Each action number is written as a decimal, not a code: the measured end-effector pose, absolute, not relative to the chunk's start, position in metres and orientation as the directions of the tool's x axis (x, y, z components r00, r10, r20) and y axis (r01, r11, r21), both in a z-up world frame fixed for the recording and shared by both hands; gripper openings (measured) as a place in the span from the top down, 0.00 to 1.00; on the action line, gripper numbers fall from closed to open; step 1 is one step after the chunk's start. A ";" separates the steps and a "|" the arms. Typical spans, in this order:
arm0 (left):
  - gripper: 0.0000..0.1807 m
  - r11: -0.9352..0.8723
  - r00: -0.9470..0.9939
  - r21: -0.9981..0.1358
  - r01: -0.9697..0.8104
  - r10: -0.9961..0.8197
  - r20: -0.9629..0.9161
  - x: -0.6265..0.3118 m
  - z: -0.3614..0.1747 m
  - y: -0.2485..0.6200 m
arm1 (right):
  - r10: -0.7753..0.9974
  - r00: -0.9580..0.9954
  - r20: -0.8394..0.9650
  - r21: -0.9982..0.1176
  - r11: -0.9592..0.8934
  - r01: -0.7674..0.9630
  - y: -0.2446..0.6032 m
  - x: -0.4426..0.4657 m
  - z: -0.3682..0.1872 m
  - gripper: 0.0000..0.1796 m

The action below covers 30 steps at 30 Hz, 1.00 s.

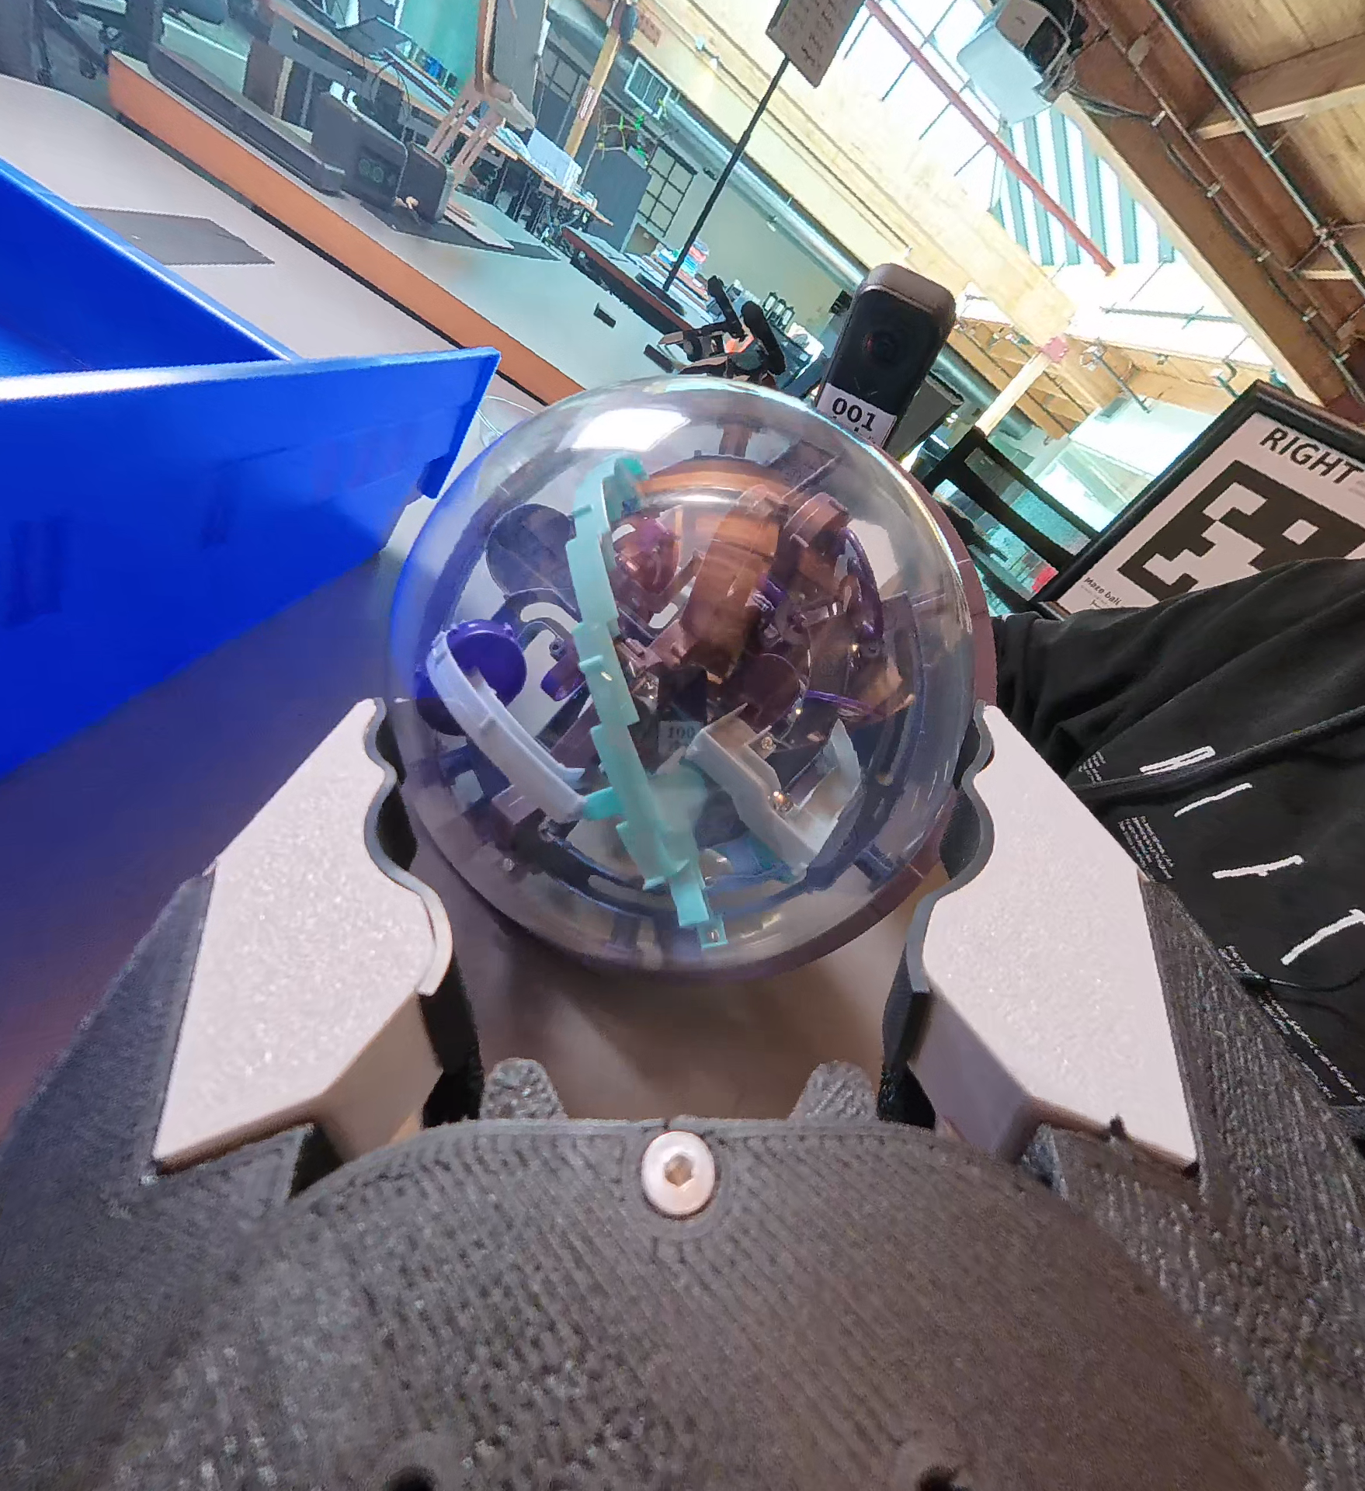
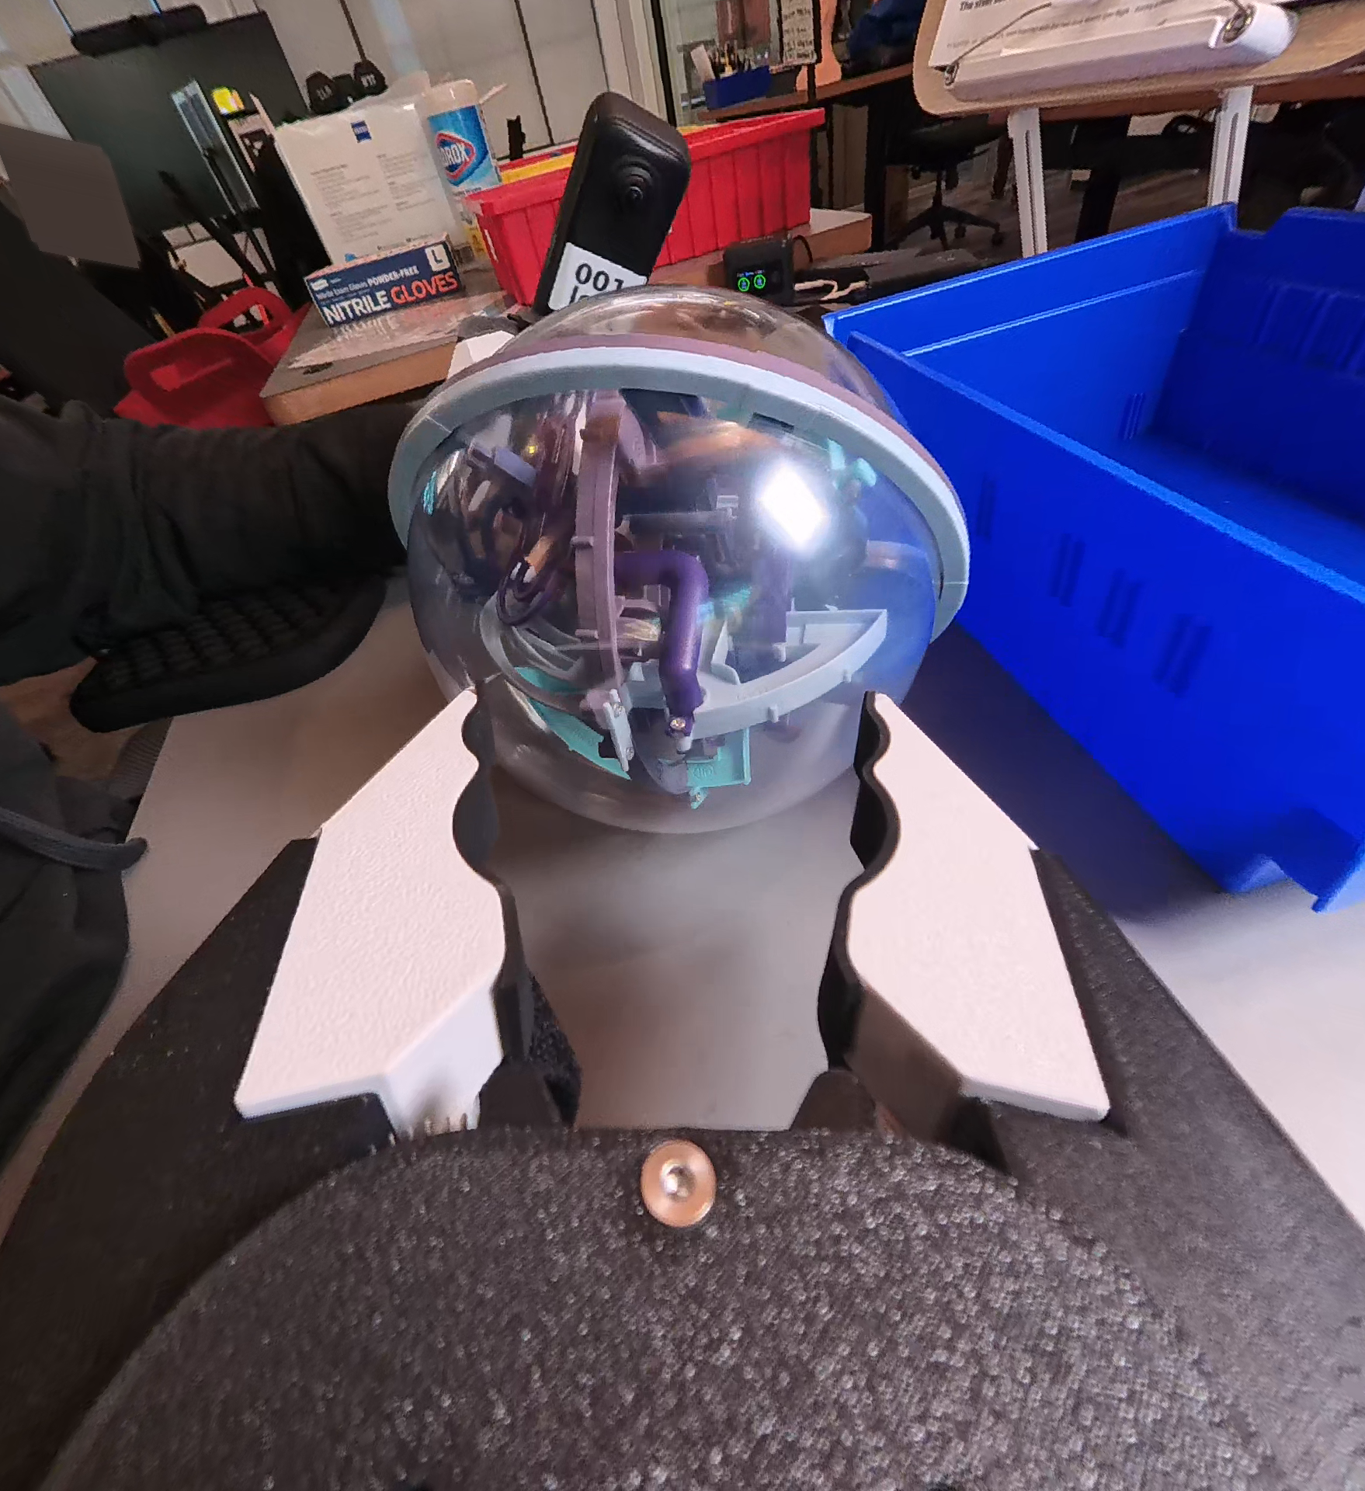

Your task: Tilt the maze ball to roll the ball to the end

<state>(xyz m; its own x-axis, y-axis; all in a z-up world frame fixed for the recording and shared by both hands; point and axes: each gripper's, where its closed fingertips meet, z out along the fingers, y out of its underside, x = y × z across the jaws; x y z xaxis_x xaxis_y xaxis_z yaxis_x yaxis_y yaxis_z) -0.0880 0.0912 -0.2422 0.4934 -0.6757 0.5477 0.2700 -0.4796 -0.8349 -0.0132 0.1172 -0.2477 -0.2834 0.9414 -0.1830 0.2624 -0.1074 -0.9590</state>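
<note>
Nearest the left wrist camera, the left gripper [image 1: 683, 750] stands spread wide, its grey fingers [image 1: 316, 912] pressing either side of the maze ball [image 1: 679, 678], a clear sphere packed with teal, purple and brown tracks; the sphere sits held out at the fingertips. From the opposite side the right gripper [image 2: 675, 726] is spread just as wide, its white fingers [image 2: 389, 928] meeting the lower half of the same maze ball [image 2: 671, 565], whose grey seam ring [image 2: 502, 387] runs tilted over the top. I cannot make out the small ball inside. A blue bin [image 2: 1187, 516] stands on the pale table [image 2: 1268, 1008] just beside the sphere, and a dark sleeve [image 2: 139, 524] reaches in from the other side
</note>
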 end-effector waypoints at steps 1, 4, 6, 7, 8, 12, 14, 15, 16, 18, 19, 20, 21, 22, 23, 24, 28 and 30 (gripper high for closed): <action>0.26 -0.480 0.493 -0.834 0.272 -0.675 0.549 -0.088 -0.242 0.091 | 0.942 -0.282 -0.182 -0.959 -0.106 0.262 0.117 -0.013 -0.248 0.51; 0.26 -0.484 0.490 -0.829 0.280 -0.670 0.557 -0.089 -0.242 0.092 | 0.942 -0.279 -0.185 -0.959 -0.110 0.262 0.118 -0.013 -0.248 0.51; 0.26 -0.490 0.486 -0.822 0.291 -0.664 0.568 -0.089 -0.242 0.093 | 0.942 -0.276 -0.189 -0.958 -0.115 0.262 0.118 -0.013 -0.249 0.51; 0.26 -0.492 0.484 -0.818 0.297 -0.661 0.574 -0.090 -0.242 0.093 | 0.942 -0.274 -0.194 -0.957 -0.120 0.263 0.119 -0.013 -0.249 0.51; 0.26 -0.494 0.483 -0.814 0.304 -0.657 0.579 -0.090 -0.242 0.094 | 0.941 -0.272 -0.201 -0.956 -0.128 0.263 0.119 -0.013 -0.250 0.51; 0.27 -0.504 0.478 -0.799 0.329 -0.641 0.601 -0.092 -0.241 0.097 | 0.938 -0.265 -0.223 -0.953 -0.152 0.261 0.121 -0.013 -0.251 0.52; 0.27 -0.503 0.476 -0.799 0.330 -0.642 0.601 -0.092 -0.241 0.096 | 0.940 -0.265 -0.215 -0.954 -0.145 0.262 0.120 -0.013 -0.251 0.52; 0.27 -0.503 0.476 -0.799 0.329 -0.643 0.600 -0.092 -0.241 0.096 | 0.941 -0.265 -0.211 -0.955 -0.140 0.263 0.120 -0.013 -0.251 0.52; 0.27 -0.503 0.475 -0.800 0.327 -0.644 0.599 -0.092 -0.241 0.096 | 0.942 -0.264 -0.207 -0.955 -0.136 0.264 0.120 -0.013 -0.251 0.52; 0.27 -0.502 0.474 -0.800 0.328 -0.646 0.599 -0.092 -0.241 0.096 | 0.944 -0.263 -0.200 -0.956 -0.129 0.265 0.119 -0.013 -0.251 0.52; 0.27 -0.502 0.473 -0.800 0.328 -0.647 0.599 -0.093 -0.241 0.096 | 0.945 -0.262 -0.196 -0.956 -0.125 0.266 0.119 -0.012 -0.251 0.53; 0.27 -0.503 0.471 -0.800 0.329 -0.647 0.600 -0.093 -0.241 0.095 | 0.946 -0.261 -0.192 -0.956 -0.121 0.267 0.119 -0.012 -0.251 0.53; 0.27 -0.503 0.469 -0.798 0.331 -0.646 0.602 -0.093 -0.241 0.095 | 0.947 -0.260 -0.187 -0.957 -0.116 0.267 0.120 -0.012 -0.251 0.54; 0.27 -0.504 0.468 -0.797 0.333 -0.645 0.604 -0.094 -0.241 0.095 | 0.950 -0.257 -0.179 -0.958 -0.108 0.267 0.120 -0.011 -0.251 0.54; 0.28 -0.505 0.466 -0.795 0.336 -0.644 0.606 -0.094 -0.241 0.096 | 0.952 -0.254 -0.168 -0.959 -0.098 0.267 0.120 -0.011 -0.251 0.54; 0.28 -0.505 0.465 -0.795 0.337 -0.645 0.607 -0.094 -0.241 0.095 | 0.956 -0.251 -0.154 -0.960 -0.085 0.265 0.121 -0.011 -0.250 0.54; 0.29 -0.503 0.461 -0.793 0.344 -0.645 0.609 -0.096 -0.240 0.096 | 0.971 -0.225 -0.085 -0.970 -0.028 0.243 0.128 -0.009 -0.240 0.56; 0.30 -0.500 0.459 -0.794 0.346 -0.648 0.608 -0.097 -0.239 0.096 | 0.975 -0.221 -0.038 -0.972 0.015 0.233 0.132 -0.007 -0.233 0.59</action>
<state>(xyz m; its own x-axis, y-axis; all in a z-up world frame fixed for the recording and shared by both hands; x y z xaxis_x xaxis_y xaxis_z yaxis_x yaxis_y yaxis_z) -0.0973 0.0960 -0.2391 0.4594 -0.6476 0.6079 0.3464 -0.4996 -0.7940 -0.0071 0.1319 -0.2330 -0.2208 0.9746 -0.0377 0.2334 0.0153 -0.9723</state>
